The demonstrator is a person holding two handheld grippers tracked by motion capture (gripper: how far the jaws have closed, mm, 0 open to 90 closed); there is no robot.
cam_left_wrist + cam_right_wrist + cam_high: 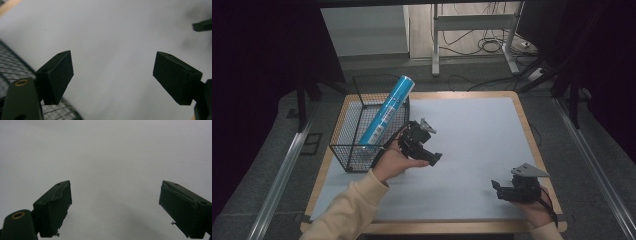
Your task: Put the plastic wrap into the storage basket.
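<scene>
Right gripper (pixel 495 186) idles near bench (pixel 472 150) front edge, fingers wide and empty; left gripper (pixel 436 158), fingers also wide and empty, is nearer the blue tube (pixel 387 111), leaning in wire basket (pixel 343 131) to its left, long axis tilted up-away.

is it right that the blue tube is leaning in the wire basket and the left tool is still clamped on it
Not quite. The blue tube does lean in the wire basket, but the left tool is not clamped on it: the left gripper view shows its jaws apart with nothing between them, and the high view shows it beside the basket.
</scene>
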